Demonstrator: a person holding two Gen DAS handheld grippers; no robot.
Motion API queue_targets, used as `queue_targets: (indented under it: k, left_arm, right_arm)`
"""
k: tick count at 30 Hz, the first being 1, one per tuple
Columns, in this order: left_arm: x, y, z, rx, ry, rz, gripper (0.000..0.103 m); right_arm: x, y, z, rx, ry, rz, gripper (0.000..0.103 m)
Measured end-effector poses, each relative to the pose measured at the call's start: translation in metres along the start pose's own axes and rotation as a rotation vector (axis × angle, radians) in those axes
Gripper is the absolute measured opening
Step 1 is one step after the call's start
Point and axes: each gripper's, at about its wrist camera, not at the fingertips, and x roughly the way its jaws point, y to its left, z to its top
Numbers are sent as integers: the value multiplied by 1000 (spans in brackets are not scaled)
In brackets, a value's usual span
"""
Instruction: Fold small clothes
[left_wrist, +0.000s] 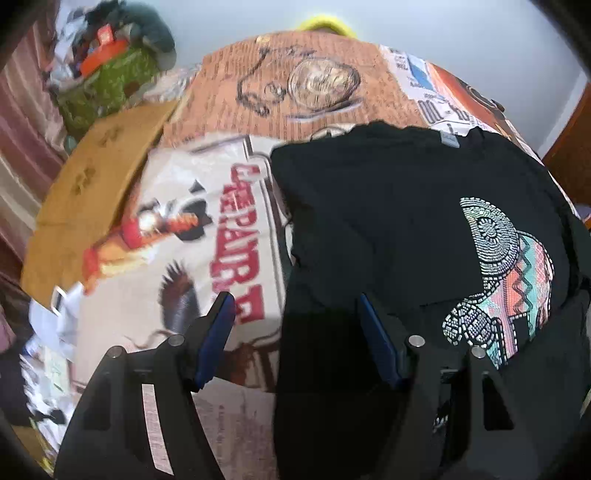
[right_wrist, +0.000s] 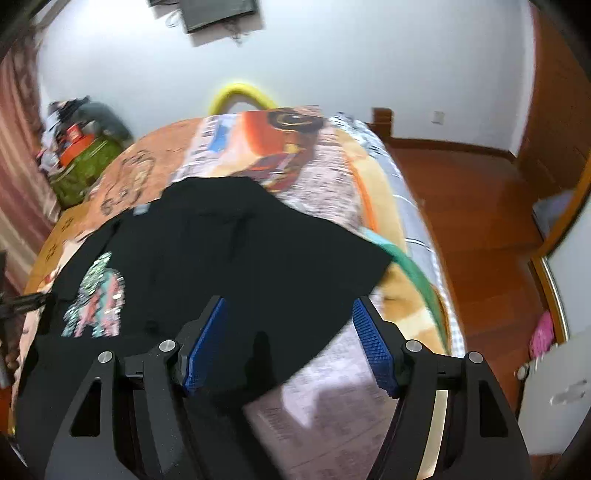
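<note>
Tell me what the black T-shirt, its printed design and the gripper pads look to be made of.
Black T-shirt: soft matte knit, likely cotton; it drapes and wrinkles.
Printed design: small silvery studs or sequins beside flat coloured print; the dots glint.
Right gripper pads: blue ribbed rubber or plastic, matte.

A bed covered by a printed spread (right_wrist: 325, 155) fills the room ahead of the tongs, beneath a plain pale wall (right_wrist: 332, 55). A dark screen (right_wrist: 218, 13) hangs high on that wall. Reddish wood floor (right_wrist: 480, 229) runs along the right, past a wooden door (right_wrist: 554, 110). Far left, striped curtains (left_wrist: 22, 122) hang beside a heap of clutter on green cloth (left_wrist: 107, 77).
</note>
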Motion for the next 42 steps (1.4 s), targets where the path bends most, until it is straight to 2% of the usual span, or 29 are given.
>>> queue_targets:
  k: [3,7,10,11,13,15,16,17,20,24,28,34,38,42]
  left_arm:
    - [-14,4,7,-14,-46,25,70]
    - [-19,4,22,-54,-75,2,71]
    - [-14,-6,31,-45,-80,6,72]
    - [-11,-11,33,-37,-79,9,72]
    - [-4,-21,36,-21,-70,10,72]
    - [3,-31,38,-8,-61,4,72]
    - [5,-34,38,-2,-59,2,72]
    - [7,-37,37,4,-57,2,72]
    - [10,-48,35,28,-57,-1,72]
    - [4,-54,31,68,-81,17,72]
    - [-8,-49,28,76,-111,24,72]
    - [-21,-31,21,37,-133,5,72]
    - [-24,-22,16,32,-140,11,72]
    - [-25,-12,10,30,-143,14,72]
  right_arm:
    - [9,-22,4,46,9,-15,67]
    - [25,-38,9,93,27,-8,67]
    - [36,-45,12,114,29,-5,67]
    - [38,-47,13,117,25,-11,63]
    - [41,-51,15,114,11,-16,48]
    - [43,-52,17,113,7,-9,27]
    - [44,-53,17,110,1,-8,23]
    - [42,-53,18,99,-9,-9,13]
    - [37,-50,22,64,-26,-21,7]
    - [23,-46,34,42,-46,-6,5]
    - [-1,-26,54,3,-95,20,5]
    - [-31,30,97,-98,-164,85,5]
    - [-28,84,119,-175,-160,136,5]
    - [-2,138,128,-261,-130,154,5]
